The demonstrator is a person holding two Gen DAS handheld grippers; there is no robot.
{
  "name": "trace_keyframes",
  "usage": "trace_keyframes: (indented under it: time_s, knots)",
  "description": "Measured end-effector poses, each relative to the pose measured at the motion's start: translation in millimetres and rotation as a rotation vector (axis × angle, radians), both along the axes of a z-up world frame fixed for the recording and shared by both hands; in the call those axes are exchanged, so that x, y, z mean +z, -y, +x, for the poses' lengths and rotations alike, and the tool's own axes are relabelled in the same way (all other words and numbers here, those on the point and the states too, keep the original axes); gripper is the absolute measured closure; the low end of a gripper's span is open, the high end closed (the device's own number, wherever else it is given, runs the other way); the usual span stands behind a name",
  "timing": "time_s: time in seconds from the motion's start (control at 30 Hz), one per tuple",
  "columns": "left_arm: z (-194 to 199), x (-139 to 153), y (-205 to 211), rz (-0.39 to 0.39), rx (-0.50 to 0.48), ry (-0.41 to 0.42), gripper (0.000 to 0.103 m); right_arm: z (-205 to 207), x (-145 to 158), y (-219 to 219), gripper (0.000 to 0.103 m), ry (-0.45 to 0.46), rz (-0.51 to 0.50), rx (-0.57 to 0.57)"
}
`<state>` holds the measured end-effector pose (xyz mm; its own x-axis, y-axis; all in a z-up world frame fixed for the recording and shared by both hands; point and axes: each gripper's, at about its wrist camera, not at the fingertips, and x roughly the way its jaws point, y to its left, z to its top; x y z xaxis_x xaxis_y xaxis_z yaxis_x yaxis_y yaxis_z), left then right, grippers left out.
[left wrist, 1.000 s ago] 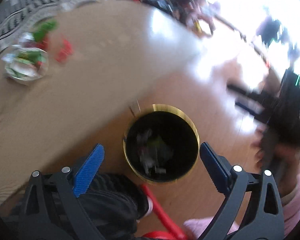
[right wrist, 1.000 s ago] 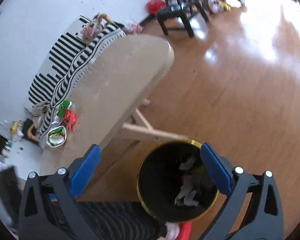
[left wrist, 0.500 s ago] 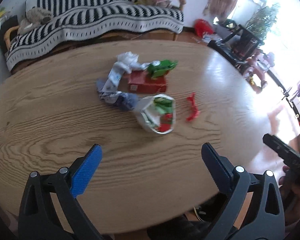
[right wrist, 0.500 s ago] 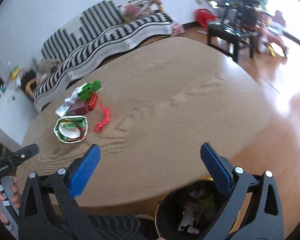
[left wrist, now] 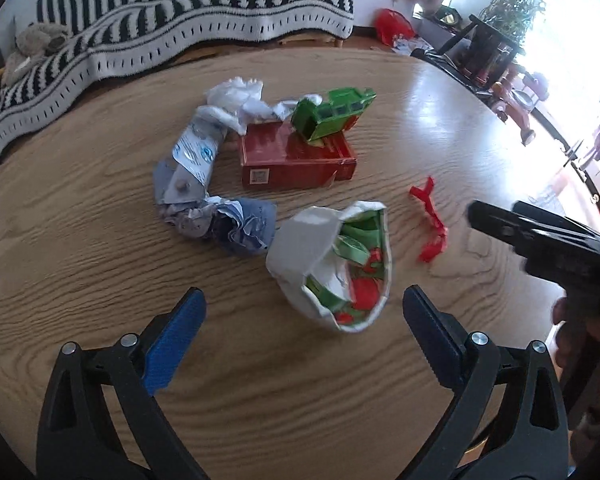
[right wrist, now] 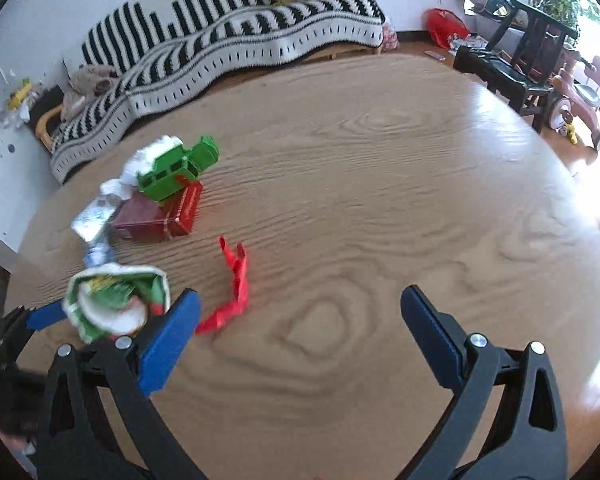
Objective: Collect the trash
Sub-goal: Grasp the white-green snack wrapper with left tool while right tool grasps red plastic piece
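The left hand-held gripper [left wrist: 304,312] hangs with its blue-padded jaws spread wide and nothing between them; the right hand-held gripper [right wrist: 300,312] is likewise wide apart and empty. Both hover over the round wood-grain tabletop [left wrist: 80,260], where the trash lies. Largest is the flat dark-red cardboard box [left wrist: 296,158], with a green carton [left wrist: 332,114] tilted on it. Beside it curls crumpled blue-white plastic packaging [left wrist: 196,176]. Just ahead of the left jaws sits a crushed white paper cup [left wrist: 332,260] with green-and-red print. To its right lies a small twisted red wrapper [left wrist: 430,220].
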<state>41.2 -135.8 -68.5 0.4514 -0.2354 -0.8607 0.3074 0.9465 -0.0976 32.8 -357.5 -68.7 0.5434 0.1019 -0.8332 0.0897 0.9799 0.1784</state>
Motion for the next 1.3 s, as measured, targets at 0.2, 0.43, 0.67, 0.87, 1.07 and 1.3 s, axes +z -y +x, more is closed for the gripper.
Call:
trace_keyframes:
  time_s: [0.2, 0.43, 0.67, 0.87, 1.07, 1.3]
  knots:
    - [15.9, -20.7, -6.2, 0.003, 0.0, -0.043, 0.007, 24.0, -23.8, -25.8, 0.006, -0.019, -0.176, 0.066]
    - [20.2, -20.9, -13.0, -0.03, 0.019, -0.039, 0.007, 19.6, -25.1, -6.7, 0.006, 0.041, -0.173, 0.027]
    - [17.9, -22.3, -10.5, -0.016, 0.016, -0.021, 0.007, 8.8, -28.9, 0.7, 0.005, 0.057, -0.172, 0.044]
    - [19.7, -22.6, -17.0, -0.015, 0.046, -0.011, 0.007, 0.6, -30.1, -0.7, 0.005, 0.081, -0.172, 0.065]
    - [20.2, -20.5, -19.9, 0.001, 0.026, 0.028, 0.027, -0.9, -29.2, -2.9, 0.006, 0.079, -0.173, 0.051]
    - [20.5, -12.0, -17.5, -0.058, -0.008, 0.037, 0.081, -10.8, -17.6, -26.5, 0.094, 0.084, -0.156, 0.104]
